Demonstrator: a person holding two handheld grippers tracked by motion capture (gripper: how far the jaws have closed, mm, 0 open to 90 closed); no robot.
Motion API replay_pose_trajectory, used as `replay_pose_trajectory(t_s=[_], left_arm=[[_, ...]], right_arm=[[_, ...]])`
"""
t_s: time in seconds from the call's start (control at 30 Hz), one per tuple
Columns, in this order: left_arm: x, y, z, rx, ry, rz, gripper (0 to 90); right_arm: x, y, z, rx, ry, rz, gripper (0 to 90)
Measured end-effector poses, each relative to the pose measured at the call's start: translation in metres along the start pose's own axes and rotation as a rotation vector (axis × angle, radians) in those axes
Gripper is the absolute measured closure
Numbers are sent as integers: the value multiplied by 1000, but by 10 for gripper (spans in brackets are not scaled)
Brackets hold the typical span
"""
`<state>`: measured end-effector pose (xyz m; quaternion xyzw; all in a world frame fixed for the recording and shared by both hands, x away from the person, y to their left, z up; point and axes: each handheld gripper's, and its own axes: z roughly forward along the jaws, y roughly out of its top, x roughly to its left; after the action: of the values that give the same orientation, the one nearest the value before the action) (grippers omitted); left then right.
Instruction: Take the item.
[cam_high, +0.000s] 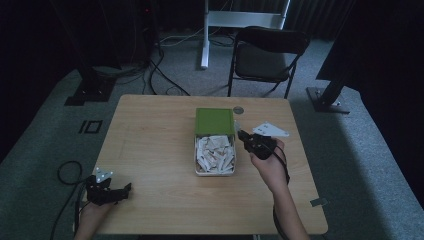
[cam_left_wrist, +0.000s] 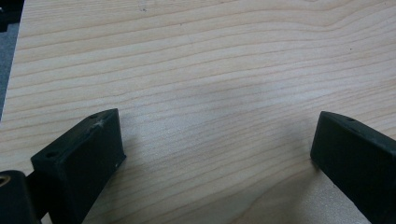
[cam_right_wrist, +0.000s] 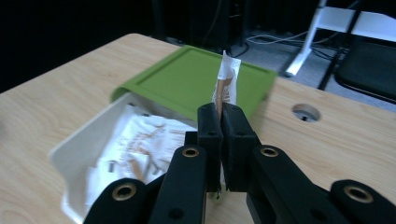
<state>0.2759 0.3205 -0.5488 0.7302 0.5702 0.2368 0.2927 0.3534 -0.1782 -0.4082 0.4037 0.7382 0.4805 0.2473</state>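
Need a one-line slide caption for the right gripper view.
Right gripper shut on a paper sachet, held upright above the white box of sachets with its green lid pushed back.

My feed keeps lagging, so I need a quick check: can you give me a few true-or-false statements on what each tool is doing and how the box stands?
1. The right tool is shut on a paper packet. True.
2. The left tool holds a packet. False: its jaws stand open over bare table.
3. The white box still contains packets. True.
4. The green lid covers the whole box. False: it sits at the far end, leaving the packets exposed.
5. The left tool is over the box. False: it is at the table's near left corner.
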Motion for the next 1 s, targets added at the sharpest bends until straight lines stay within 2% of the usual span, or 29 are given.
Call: replay_pose_trajectory(t_s=[0.23,0.3,0.33,0.47,0.83,1.0], left_arm=[[0,0,0,1,0,0,32],[0,0,0,0,0,0,33],[0,0,0,0,0,0,32],[0,0,0,1,-1,-2,33],[0,0,0,2,-1,-1,32],[0,0,0,2,-1,0,32]], right_arm=[[-18,-5,-2,-8,-56,20,874],[-27,-8,-2,-6,-86,21,874],[-27,-8,-2,-6,-86,21,874],[-44,-15,-1,-6,-128,45,874],[-80,-40,12,47,-223,78,874],[-94,-49,23,70,-248,100,873]])
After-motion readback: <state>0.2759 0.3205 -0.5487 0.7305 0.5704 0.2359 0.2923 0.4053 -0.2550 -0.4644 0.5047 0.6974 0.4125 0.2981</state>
